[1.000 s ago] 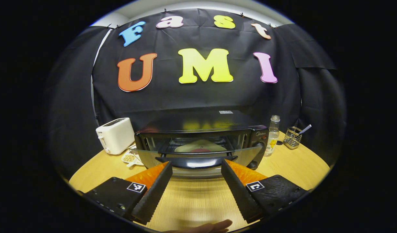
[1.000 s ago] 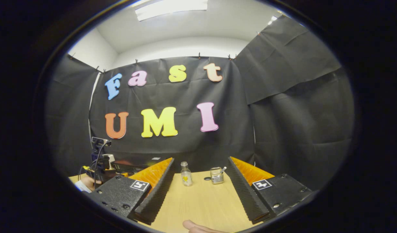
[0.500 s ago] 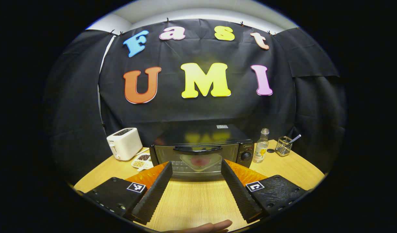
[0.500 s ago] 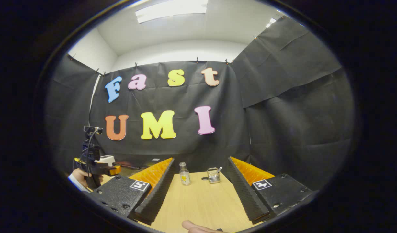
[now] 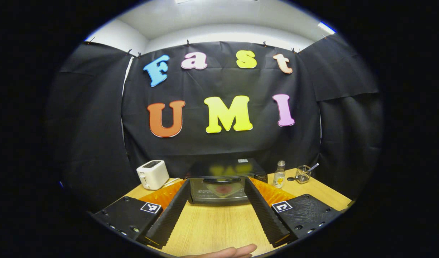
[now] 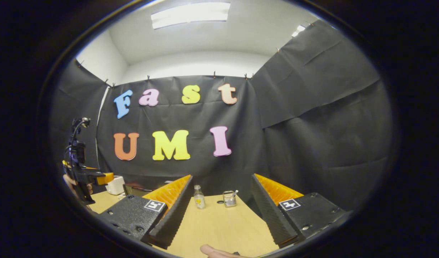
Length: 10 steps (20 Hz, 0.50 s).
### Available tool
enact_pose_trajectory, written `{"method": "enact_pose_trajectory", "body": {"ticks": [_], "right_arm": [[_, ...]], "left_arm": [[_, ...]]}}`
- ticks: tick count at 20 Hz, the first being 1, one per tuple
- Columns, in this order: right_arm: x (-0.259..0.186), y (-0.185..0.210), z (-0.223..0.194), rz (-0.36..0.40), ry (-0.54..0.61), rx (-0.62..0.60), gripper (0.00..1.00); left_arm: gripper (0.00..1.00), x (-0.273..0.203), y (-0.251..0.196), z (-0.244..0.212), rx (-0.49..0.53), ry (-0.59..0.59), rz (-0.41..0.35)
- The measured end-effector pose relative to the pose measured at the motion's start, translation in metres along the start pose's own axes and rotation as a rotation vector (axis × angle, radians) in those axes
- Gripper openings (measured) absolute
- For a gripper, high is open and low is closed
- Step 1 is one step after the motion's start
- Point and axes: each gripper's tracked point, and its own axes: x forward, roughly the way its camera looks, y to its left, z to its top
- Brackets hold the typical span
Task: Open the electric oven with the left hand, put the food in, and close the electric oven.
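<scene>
Left tongs: jaws spread wide, nothing between them, held above the wooden bench. A fingertip shows at the bottom edge of the left gripper view, below the tongs.

Electric oven: black, directly ahead of the left tongs and well apart from them, framed between the 2 fingers. Glass door upright against the oven front, handle along its top edge. Food: a pale shape with a red patch, seen through the glass inside the oven.

Toaster: white, ahead and to the left of the left tongs, beside the oven.

Bottle: clear, with a yellow label, ahead and to the right of the left tongs, just beside the oven's right end. Wire holder: a small mesh cup with 1 utensil standing in it, further right of the bottle, near it. A small dark disc lies between the 2; what it is cannot be told.

Right tongs: jaws spread wide, holding nothing, above the bench. The bottle and the wire holder stand ahead of them, between the 2 fingers, well apart from the tips. In the right gripper view the left tongs appear far off to the left, raised, with a hand on their grip. A fingertip shows at the bottom edge there.
</scene>
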Motion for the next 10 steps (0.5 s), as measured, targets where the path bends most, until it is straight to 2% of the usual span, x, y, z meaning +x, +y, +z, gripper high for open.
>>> {"method": "enact_pose_trajectory", "body": {"ticks": [3, 6, 10], "right_arm": [[-0.003, 0.004, 0.006, 0.000, -0.008, 0.011, 0.96], [-0.007, 0.012, 0.006, 0.020, -0.013, 0.020, 0.96], [-0.011, 0.016, 0.003, 0.034, -0.011, 0.002, 0.96]], "left_arm": [[0.96, -0.037, -0.001, 0.014, 0.012, -0.038, 0.000], [0.96, -0.075, 0.007, 0.017, -0.006, -0.082, 0.036], [0.96, -0.108, 0.011, 0.000, -0.061, -0.097, 0.046]]}}
